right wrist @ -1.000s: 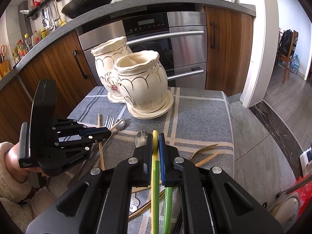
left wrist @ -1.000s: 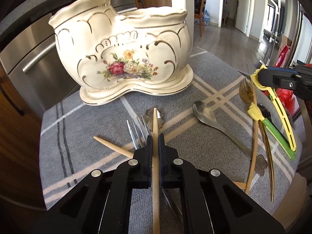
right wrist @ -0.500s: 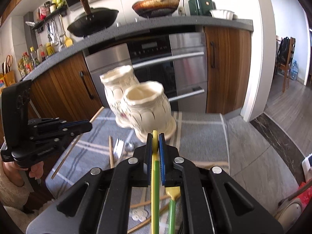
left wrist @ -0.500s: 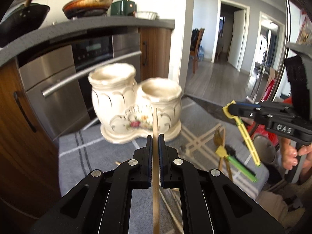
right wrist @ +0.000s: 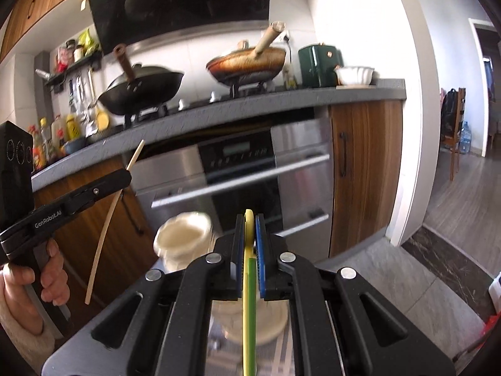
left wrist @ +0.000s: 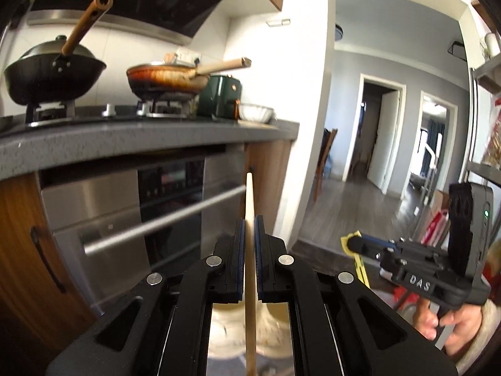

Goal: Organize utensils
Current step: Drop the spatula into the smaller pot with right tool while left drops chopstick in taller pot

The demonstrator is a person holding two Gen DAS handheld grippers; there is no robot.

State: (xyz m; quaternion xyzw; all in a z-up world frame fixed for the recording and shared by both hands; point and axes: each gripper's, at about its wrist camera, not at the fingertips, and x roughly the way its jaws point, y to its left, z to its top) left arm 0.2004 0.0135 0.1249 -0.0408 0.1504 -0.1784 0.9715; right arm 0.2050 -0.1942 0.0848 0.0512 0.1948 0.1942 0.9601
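Observation:
My left gripper [left wrist: 249,221] is shut on a wooden chopstick [left wrist: 250,250] and holds it upright in the air; it also shows in the right wrist view [right wrist: 123,177] with the chopstick [right wrist: 105,235] slanting down from it. My right gripper [right wrist: 249,219] is shut on a yellow-green plastic utensil [right wrist: 249,307] and is raised too; it shows in the left wrist view [left wrist: 352,241]. The cream ceramic holder [right wrist: 184,241] stands below both grippers, blurred, and shows between my left jaws [left wrist: 228,322].
A steel oven [right wrist: 238,181] sits under a grey counter [right wrist: 281,100] straight ahead. A black wok [right wrist: 144,89] and a frying pan [right wrist: 247,62] stand on the hob. A grey cloth [right wrist: 281,357] covers the table below.
Both grippers have risen well above the table with their utensils, and both views have tilted up. The table and the loose cutlery have dropped out of sight.

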